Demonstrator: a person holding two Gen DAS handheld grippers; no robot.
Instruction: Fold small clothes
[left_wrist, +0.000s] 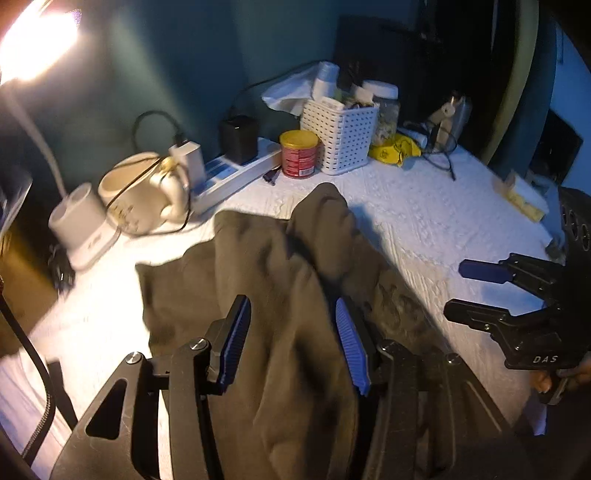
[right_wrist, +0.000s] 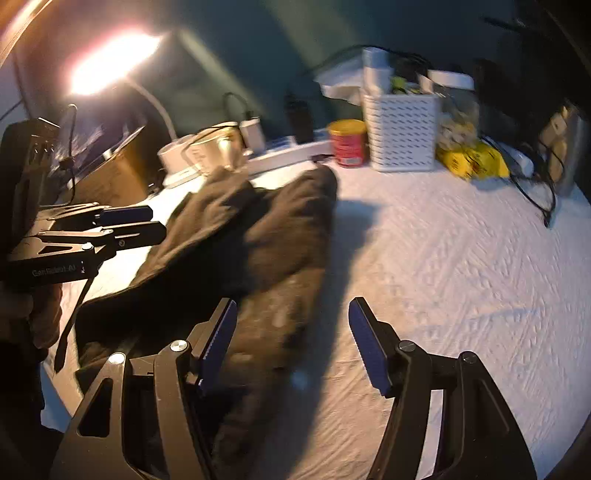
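A: The lamp (left_wrist: 33, 44) is glaring at the far left over a white textured cloth (left_wrist: 424, 221) that is covering the table, and along the dark teal wall a mug (left_wrist: 140, 192), a power strip (left_wrist: 236, 173), a red tin (left_wrist: 298, 154) and a white basket (left_wrist: 341, 134) are crowding the back edge.

B: And the garment?

A: The dark olive garment (left_wrist: 258, 280) is lying rumpled in the middle of the cloth, bunched into ridges, one end reaching towards the tin. It is looking soft and light, likely limp when lifted, so it will probably be sagging between two holds.

B: What is the left gripper (left_wrist: 291, 339) doing?

A: Its jaws are standing partly apart above the fabric. Cloth is showing between them, but I cannot tell that the pads are pressing on it.

B: The right gripper (right_wrist: 295, 347)?

A: It is spread wide and carrying nothing, hanging over the garment's right edge and bare cloth.

B: Where would you be taking hold?

A: At a hem or corner, pinching one layer at each side, not a thick ridge, which would likely slip.
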